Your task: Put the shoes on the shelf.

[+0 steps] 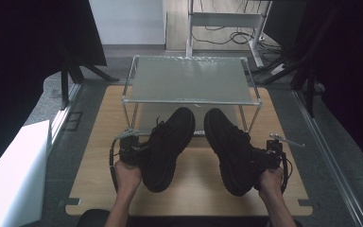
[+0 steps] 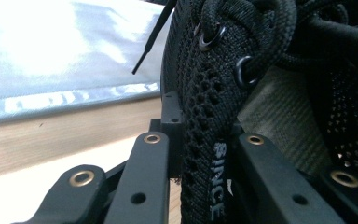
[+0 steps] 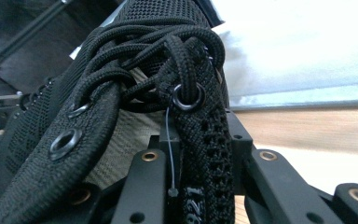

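The left gripper [image 1: 133, 150] is clamped on the collar edge of the left black shoe [image 1: 166, 146]; in the left gripper view its two jaws stand close on either side of the knit rim [image 2: 205, 158], which bears white lettering, with one jaw outside the shoe and the other inside against the pale lining. Just ahead of those jaws sit metal eyelets and thick black laces, and one loose lace end [image 2: 151, 39] sticks out to the side. The shoe runs forward from the gripper, toe pointing away toward the wire rack [image 1: 191, 80].

The right gripper [image 1: 270, 155] grasps the right black shoe [image 1: 229, 149] the same way: in the right gripper view the jaws pinch the eyelet strip of the collar [image 3: 200, 154], with a knot of laces [image 3: 158, 51] piled just above them. That shoe also stretches away from its gripper, toe toward the rack.

Both shoes lie between the two grippers, near each other but apart, above the wooden table [image 1: 99, 142]. Each hand [image 1: 126, 176] holds its gripper from behind, at the heel end of the shoe.
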